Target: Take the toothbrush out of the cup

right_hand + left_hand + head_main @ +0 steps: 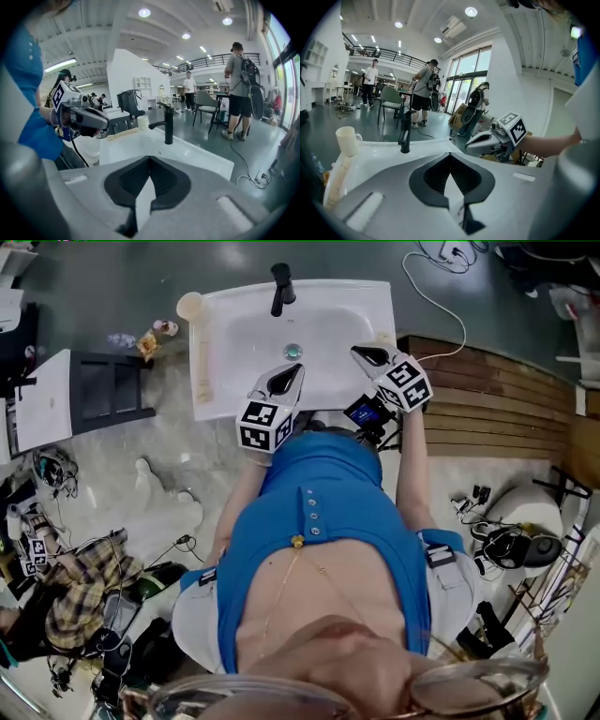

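Standing by the sink (234, 306), how far along did it look? (visitor)

Cup (189, 306) sat on the back left corner and looked empty from above. What I took for the toothbrush (202, 357), long and pale, lay along the left rim just beside the cup. Too small to swear to. (me)

And the grippers? (visitor)

Left gripper (298, 367): jaws pressed together on nothing, over the basin near the drain (293, 351). Right gripper (354, 350): tips meeting, likewise empty, over the basin's right side. Both well apart from the cup. (me)

What was left, then? (visitor)

If that was the brush, nothing, by my judgement. If not, the whole job, though no brush showed in the cup. (me)

Anything in the way? (visitor)

Tap (279, 289) stood at the back middle, between right gripper and cup, so a reach from that side would have to clear it. Left side looked open. Rack (108, 390) on the floor beside the sink, plaid cloth (84, 592) among the clutter, people (423, 86) far off behind. None near the rim. (me)
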{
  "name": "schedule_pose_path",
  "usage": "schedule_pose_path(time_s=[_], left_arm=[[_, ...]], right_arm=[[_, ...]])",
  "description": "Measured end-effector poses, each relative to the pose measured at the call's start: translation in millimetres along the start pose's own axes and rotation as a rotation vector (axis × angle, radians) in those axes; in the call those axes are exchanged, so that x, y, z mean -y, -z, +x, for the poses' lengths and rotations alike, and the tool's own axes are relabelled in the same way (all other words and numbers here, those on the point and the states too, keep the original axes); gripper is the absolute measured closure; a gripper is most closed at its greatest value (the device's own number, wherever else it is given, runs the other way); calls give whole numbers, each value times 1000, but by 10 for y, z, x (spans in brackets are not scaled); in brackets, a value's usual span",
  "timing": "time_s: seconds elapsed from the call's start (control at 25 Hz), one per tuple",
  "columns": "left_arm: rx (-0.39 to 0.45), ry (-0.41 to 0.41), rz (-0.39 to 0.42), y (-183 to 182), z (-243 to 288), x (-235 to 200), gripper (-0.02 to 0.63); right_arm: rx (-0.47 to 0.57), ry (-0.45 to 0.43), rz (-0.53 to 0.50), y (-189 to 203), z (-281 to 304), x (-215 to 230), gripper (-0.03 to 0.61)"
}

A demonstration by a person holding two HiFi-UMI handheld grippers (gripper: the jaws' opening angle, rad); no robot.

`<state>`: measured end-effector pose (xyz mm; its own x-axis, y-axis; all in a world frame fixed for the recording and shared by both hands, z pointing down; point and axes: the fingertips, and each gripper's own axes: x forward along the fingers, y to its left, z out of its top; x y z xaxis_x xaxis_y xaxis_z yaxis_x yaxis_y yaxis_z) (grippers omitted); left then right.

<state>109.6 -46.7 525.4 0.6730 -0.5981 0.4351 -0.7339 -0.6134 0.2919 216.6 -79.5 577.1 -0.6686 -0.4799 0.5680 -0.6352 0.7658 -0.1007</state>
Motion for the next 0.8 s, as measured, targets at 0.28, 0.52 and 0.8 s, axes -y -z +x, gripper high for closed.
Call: schedule_pose_path(time_s=[0.28,0.52,0.8], left_arm=[[16,26,13,-44,18,92,612],[23,38,48,-85,39,168,612],[55,51,89,-240,8,259,612]], right_arm=[[79,-80,-80,-290,-21,-263,577],[172,-151,-84,-507,-108,-436,577],[266,-189,-90,-779,-235,-568,577]])
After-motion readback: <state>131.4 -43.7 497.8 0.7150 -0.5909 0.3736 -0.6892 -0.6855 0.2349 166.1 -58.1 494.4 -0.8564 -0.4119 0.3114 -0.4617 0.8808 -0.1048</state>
